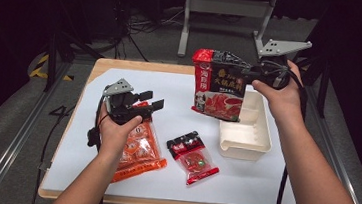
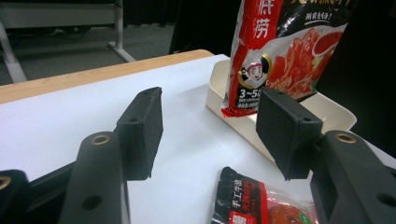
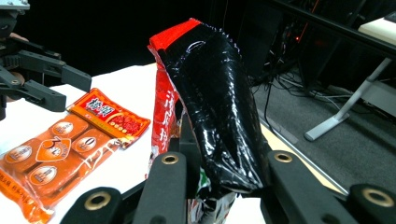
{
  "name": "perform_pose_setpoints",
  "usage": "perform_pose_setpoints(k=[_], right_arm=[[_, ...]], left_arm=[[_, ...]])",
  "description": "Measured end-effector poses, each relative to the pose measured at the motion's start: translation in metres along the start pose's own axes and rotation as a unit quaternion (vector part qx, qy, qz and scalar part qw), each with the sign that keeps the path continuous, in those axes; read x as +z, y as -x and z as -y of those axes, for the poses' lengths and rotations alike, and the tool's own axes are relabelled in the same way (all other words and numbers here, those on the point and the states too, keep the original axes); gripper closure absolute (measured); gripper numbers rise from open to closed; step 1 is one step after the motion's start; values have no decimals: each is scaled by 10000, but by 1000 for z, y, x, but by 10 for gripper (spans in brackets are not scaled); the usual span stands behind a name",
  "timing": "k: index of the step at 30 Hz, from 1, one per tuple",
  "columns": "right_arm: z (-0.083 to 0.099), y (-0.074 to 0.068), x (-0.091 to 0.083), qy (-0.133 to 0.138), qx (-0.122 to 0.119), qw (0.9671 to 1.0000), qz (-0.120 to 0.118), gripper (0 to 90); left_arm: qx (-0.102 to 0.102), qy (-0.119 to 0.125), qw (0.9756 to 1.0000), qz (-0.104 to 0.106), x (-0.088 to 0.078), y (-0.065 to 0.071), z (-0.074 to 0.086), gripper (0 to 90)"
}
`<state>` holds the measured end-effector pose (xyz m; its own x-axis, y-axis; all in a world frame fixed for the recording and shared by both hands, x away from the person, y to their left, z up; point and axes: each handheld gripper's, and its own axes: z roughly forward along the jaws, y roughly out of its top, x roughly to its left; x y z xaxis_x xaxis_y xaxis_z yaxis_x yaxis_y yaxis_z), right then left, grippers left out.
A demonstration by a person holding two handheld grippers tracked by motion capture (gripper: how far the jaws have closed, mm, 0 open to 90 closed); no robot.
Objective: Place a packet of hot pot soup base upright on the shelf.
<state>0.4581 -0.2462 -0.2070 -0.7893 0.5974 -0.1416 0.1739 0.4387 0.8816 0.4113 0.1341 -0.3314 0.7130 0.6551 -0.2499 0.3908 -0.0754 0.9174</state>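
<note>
We see a cream tray (image 1: 246, 138) on the right side of the white table (image 1: 171, 181). The lower corner of a large red-and-black pouch (image 1: 219, 84) hangs over the tray's far left end; whether it touches the tray we cannot tell. Our right gripper (image 1: 252, 71) reaches in level from the right, its jaws clamped on the pouch's upper right edge, holding it upright. Our left gripper (image 1: 153, 101) hovers at the left with jaws apart and nothing between them, pointing right, just above the far end of an orange packet (image 1: 139, 150) lying flat. A small red packet (image 1: 194, 156) lies between the orange packet and the tray.
</note>
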Motion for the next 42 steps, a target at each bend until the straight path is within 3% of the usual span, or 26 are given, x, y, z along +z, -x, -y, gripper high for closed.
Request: perform_pose_setpoints(k=[16,23,42], right_arm=[[14,30,-5,105,-100,9997,205,764],[18,40,-8,173,-300,9990,292,764],[35,68,-8,222,-573,9963,596,765]], left_arm=[[-57,8,10000,-76,-4,-6,1,408],[-100,5,9998,-177,-10,-8,3,401],[-225,14,9988,-423,-28,-22,10,392]])
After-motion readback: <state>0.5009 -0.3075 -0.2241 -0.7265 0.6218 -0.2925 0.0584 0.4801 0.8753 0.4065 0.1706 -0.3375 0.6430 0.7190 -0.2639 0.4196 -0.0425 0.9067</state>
